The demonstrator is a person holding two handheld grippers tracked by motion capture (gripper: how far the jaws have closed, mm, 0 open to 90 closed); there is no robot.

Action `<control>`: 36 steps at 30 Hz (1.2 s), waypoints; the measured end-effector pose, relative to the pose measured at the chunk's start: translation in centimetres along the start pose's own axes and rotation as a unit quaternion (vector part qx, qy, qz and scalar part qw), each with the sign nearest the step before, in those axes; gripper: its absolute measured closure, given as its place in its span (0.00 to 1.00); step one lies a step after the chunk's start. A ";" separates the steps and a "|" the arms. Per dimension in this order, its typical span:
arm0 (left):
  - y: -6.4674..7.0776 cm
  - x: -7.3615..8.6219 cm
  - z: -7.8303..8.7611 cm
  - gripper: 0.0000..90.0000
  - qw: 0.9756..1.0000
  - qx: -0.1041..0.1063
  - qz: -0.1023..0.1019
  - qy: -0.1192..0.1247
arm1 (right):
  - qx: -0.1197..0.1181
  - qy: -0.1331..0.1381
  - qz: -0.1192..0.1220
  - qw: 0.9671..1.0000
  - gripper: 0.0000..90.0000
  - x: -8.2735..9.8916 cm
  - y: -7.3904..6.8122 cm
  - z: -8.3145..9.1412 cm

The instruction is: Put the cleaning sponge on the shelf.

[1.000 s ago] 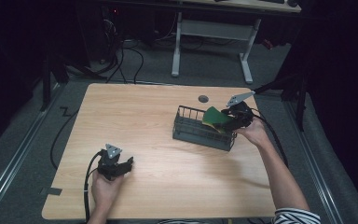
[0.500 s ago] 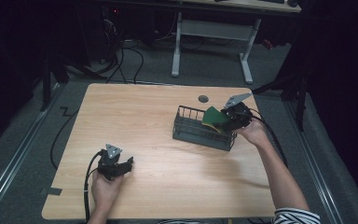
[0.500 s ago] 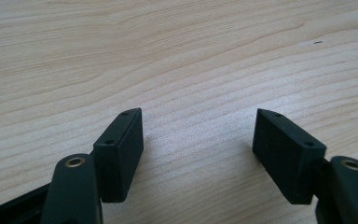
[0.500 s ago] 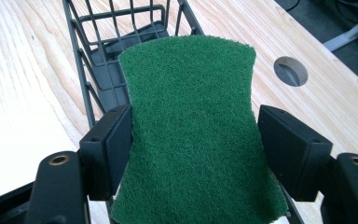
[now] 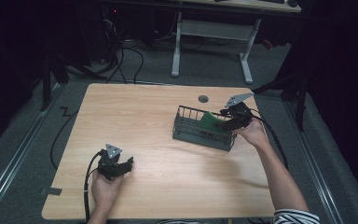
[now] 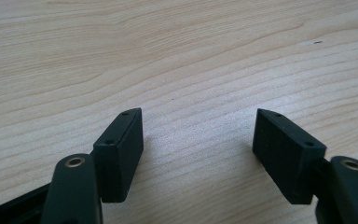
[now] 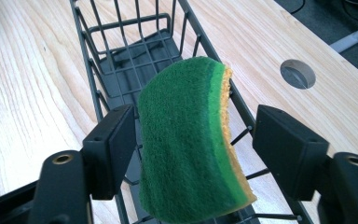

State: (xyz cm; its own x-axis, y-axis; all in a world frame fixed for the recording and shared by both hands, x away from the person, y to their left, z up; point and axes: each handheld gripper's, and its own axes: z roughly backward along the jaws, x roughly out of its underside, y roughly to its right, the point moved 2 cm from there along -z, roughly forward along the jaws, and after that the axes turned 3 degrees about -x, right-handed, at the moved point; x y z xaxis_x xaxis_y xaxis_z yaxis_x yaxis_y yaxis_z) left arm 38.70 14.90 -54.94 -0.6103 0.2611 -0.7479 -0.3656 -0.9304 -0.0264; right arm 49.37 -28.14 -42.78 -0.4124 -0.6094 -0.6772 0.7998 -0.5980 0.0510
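Nearest to me, my left gripper rests low on the pale wooden table, its jaws standing apart with only bare wood grain between them.

Further out, my right gripper reaches into the end of the dark grey wire basket. Its jaws have just been closing, with the green-and-yellow scouring sponge between them. The left pad lies against the green face, but a gap shows between the yellow edge and the right pad, so I judge the sponge is not clamped yet. It stands on edge, tilted, inside the basket against the near wall.

The risk I see is a one-sided squeeze: the sponge is soft and curved, so it could fold or pivot away and drop flat on the basket floor. The right pad also sits close to the basket's wire rim, and catching it would drag the light basket across the table. Beyond the basket a round grey grommet sits in the tabletop, well apart.
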 end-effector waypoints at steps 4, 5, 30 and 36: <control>0.0 0.0 0.0 0.38 1.000 0.000 0.000 0.000 | 0.010 0.025 -0.018 0.999 0.42 0.0 -0.4 0.7; 0.0 0.0 0.0 0.38 1.000 0.000 0.000 0.000 | 0.016 0.028 -0.024 0.999 0.44 0.0 -0.6 0.9; 0.0 0.0 0.0 0.38 1.000 0.001 0.000 0.000 | 0.119 0.096 -0.173 0.973 0.52 7.7 -3.3 8.7; 0.0 0.0 0.0 0.38 1.000 0.001 0.000 0.000 | 0.122 0.115 -0.193 0.967 0.52 9.1 -4.2 9.6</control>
State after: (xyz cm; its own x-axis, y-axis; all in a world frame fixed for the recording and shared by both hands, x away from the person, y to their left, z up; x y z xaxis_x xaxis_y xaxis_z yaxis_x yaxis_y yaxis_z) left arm 38.70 14.90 -54.94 -0.6102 0.2614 -0.7479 -0.3672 -0.9298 -0.0254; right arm 38.07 -36.16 -42.10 -0.5296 -0.2006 -0.8242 0.4666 -0.8803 -0.0856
